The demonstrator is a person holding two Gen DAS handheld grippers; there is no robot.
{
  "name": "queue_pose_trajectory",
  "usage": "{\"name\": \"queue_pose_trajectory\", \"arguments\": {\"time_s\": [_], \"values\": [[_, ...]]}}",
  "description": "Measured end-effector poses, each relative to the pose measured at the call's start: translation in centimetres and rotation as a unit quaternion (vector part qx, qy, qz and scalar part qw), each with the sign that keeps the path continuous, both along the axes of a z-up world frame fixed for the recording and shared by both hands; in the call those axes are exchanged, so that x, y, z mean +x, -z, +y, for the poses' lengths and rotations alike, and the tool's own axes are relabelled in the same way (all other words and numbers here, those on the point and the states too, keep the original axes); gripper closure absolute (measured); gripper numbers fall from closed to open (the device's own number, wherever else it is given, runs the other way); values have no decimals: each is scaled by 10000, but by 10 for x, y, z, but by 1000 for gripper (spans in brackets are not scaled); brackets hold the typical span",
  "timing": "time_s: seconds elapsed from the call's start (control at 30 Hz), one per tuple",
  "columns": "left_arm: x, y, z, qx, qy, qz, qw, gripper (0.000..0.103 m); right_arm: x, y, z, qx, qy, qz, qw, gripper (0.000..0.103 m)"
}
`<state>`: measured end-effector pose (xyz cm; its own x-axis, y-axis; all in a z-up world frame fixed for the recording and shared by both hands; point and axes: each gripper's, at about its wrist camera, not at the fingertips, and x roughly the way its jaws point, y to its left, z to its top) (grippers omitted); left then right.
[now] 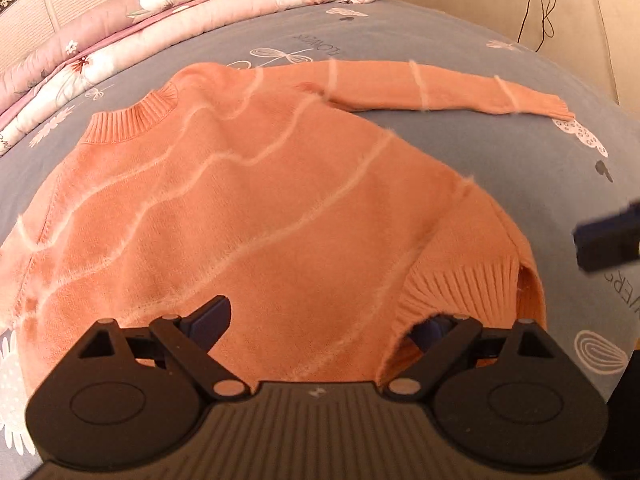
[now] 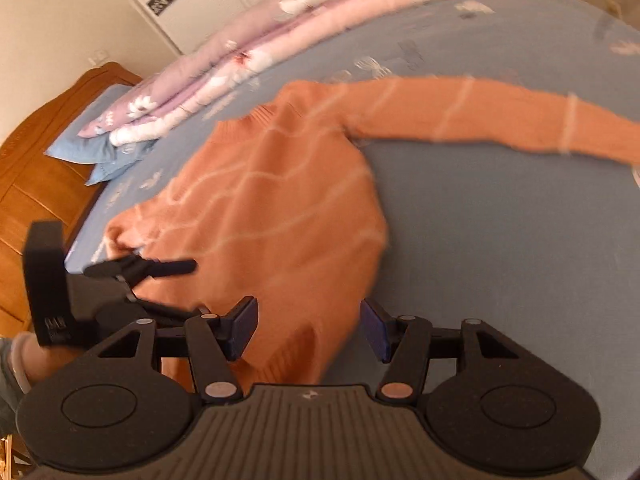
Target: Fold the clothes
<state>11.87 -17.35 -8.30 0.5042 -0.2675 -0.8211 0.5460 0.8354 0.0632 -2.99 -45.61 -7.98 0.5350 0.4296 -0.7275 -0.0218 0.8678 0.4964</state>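
1. My left gripper (image 1: pixel 320 320) hangs over the lower body of the orange sweater (image 1: pixel 248 200), fingers spread wide with nothing pinched. One fingertip shows over the knit; the other sits at the ribbed cuff (image 1: pixel 460 284) of the sleeve that lies folded across the front.
2. The sweater lies flat on the grey-blue bedsheet (image 1: pixel 500 160), collar (image 1: pixel 128 120) toward the folded floral quilt (image 1: pixel 160 28), its other sleeve (image 1: pixel 440 88) stretched straight out to the side.
3. My right gripper (image 2: pixel 308 328) hovers at the hem edge, fingers partly apart and empty, the sweater's edge below the gap.
4. I judge the step in hand to be bringing that outstretched sleeve (image 2: pixel 500 120) in over the body. To do it well, I should pinch near the cuff through one layer only, lift just enough to clear the knit, and lay it straight so the stripes do not bunch. My left should hold the body down while my right carries.
5. Hard to tell: the right view is smeared, so the hem's exact edge is vague. The far cuff runs off that frame. My left gripper's housing hides the hem nearest me, and I cannot see whether the folded sleeve lies smooth beneath it.
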Motion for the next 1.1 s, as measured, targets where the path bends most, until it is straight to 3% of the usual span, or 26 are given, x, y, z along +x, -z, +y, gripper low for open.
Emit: {"name": "queue_pose_trajectory", "arguments": {"time_s": [0.1, 0.27, 0.3, 0.33, 0.4, 0.57, 0.7, 0.8, 0.87, 0.9, 0.97, 1.03, 1.1], "values": [[9, -2, -2, 19, -121, 23, 9999, 11, -16, 34, -2, 362, 46, 383, 9986, 41], [9, -6, -2, -67, -172, 78, 9998, 11, -11, 51, 28, 521, -152, 295, 9981, 42], [9, -7, -1, -70, -191, 93, 9998, 11, -9, 53, 34, 438, -209, 304, 9984, 54], [9, -8, 0, -73, -208, 107, 9997, 11, -8, 53, 41, 231, -314, 268, 9989, 93], [8, -11, 2, -94, -196, 105, 9997, 11, -10, 48, 50, -314, -496, 200, 9981, 99], [-4, -18, -2, -265, -1, 116, 9996, 11, -29, 0, 26, -1029, -456, -125, 9936, 99], [-21, -22, -16, -604, 369, 316, 9970, 11, -27, -14, -5, -1128, -343, 31, 9930, 99], [-42, -21, -31, -943, 1053, 920, 9857, 11, -24, 0, -8, -1449, -350, 573, 9872, 97], [-59, -18, -39, -1093, 1592, 1365, 9716, 10, -26, 10, -8, -1710, -317, 878, 9808, 95], [-69, -18, -41, -1081, 1792, 1478, 9666, 10, -30, 10, -9, -1829, -206, 885, 9789, 91], [-81, -20, -38, -983, 1870, 1373, 9677, 10, -37, 3, -12, -1627, -28, 653, 9845, 87], [-90, -22, -31, -881, 1853, 1215, 9711, 10, -42, -6, -10, -1186, 28, 264, 9926, 63], [-94, -24, -19, -750, 1727, 1077, 9762, 10, -42, -7, 10, -1352, -257, 12, 9905, 45]]}}
